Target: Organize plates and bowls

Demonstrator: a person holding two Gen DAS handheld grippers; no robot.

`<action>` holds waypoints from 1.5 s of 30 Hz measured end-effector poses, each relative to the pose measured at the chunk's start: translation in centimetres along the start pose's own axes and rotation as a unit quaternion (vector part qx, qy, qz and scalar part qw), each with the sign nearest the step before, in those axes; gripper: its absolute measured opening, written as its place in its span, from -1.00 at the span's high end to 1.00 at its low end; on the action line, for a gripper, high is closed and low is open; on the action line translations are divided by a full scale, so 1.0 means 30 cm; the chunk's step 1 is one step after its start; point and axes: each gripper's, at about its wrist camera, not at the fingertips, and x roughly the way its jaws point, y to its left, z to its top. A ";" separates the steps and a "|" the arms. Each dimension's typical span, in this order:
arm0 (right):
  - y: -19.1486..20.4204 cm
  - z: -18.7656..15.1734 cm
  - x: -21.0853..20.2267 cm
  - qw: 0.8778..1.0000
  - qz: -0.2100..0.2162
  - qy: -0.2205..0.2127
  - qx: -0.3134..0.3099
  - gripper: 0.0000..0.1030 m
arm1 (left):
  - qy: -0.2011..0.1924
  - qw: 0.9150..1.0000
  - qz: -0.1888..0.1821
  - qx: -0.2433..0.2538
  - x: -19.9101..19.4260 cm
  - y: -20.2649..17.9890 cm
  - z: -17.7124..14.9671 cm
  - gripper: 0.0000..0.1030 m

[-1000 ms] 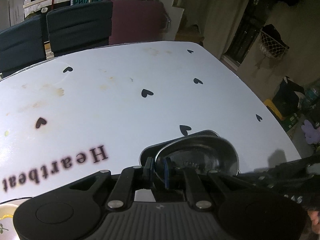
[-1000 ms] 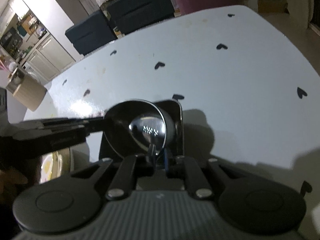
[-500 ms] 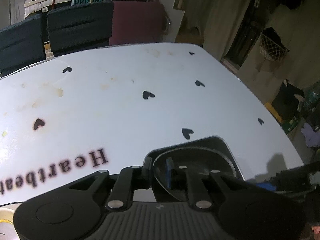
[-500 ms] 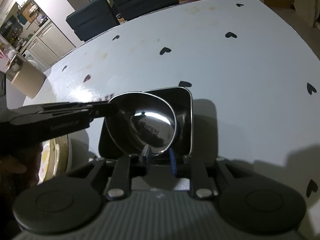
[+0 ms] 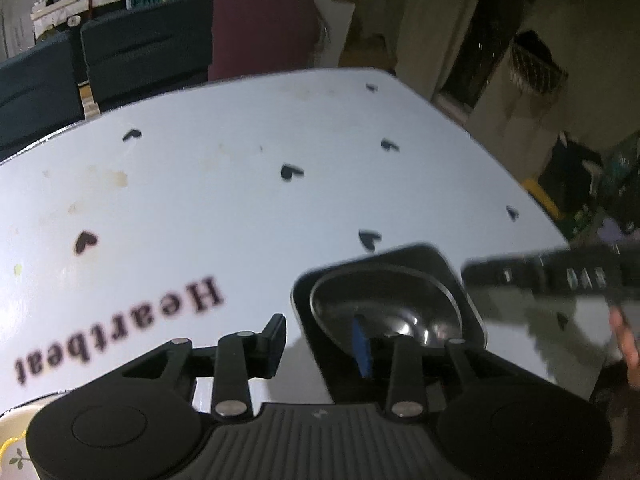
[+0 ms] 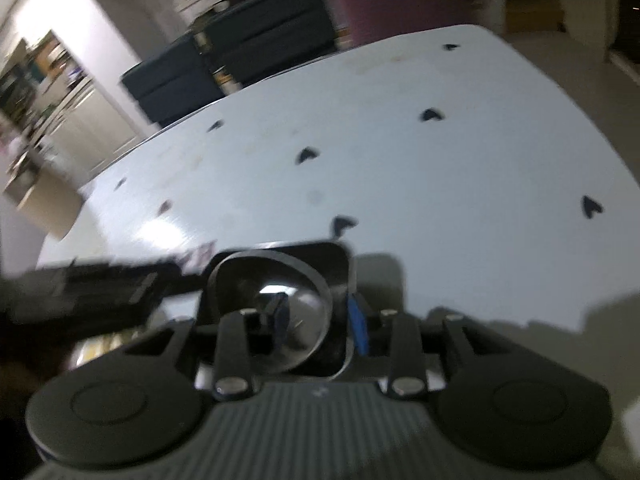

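Observation:
A shiny dark round bowl rests inside a black square dish on the white table. My left gripper straddles their near left edge, one finger outside the dish and the blue-padded one inside the bowl. Its jaws are opening and the pads do not press. From the other side, my right gripper straddles the right edge of the bowl and dish. Its jaws are also opening, clear of the rims. Each gripper shows blurred in the other's view.
A cream plate with a leaf print lies at the table's near left corner, also seen as the plate. The tablecloth carries black hearts and the word Heartbeat. Dark chairs stand behind the far edge. A hand shows at the right.
Both grippers were shut on the bowl's rim and have let go, their fingers now apart. The bowl has sunk down into the square dish. The right gripper has drawn back slightly.

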 end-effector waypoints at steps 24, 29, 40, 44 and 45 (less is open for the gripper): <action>0.032 -0.014 0.118 0.995 -0.034 0.051 -0.077 0.85 | 0.036 0.999 -0.019 -0.027 0.063 0.051 -0.023 0.69; 0.008 -0.035 0.094 0.995 -0.024 0.050 -0.079 0.87 | 0.039 0.996 -0.036 -0.065 0.079 0.072 -0.030 0.75; 0.006 -0.028 0.108 0.996 -0.020 0.046 -0.077 0.88 | 0.046 0.994 -0.046 -0.092 0.080 0.083 -0.035 0.80; 0.006 -0.029 0.107 0.996 -0.021 0.046 -0.077 0.88 | 0.046 0.993 -0.046 -0.095 0.080 0.084 -0.037 0.80; 0.006 -0.029 0.106 0.996 -0.021 0.045 -0.077 0.88 | 0.045 0.993 -0.046 -0.096 0.080 0.083 -0.038 0.81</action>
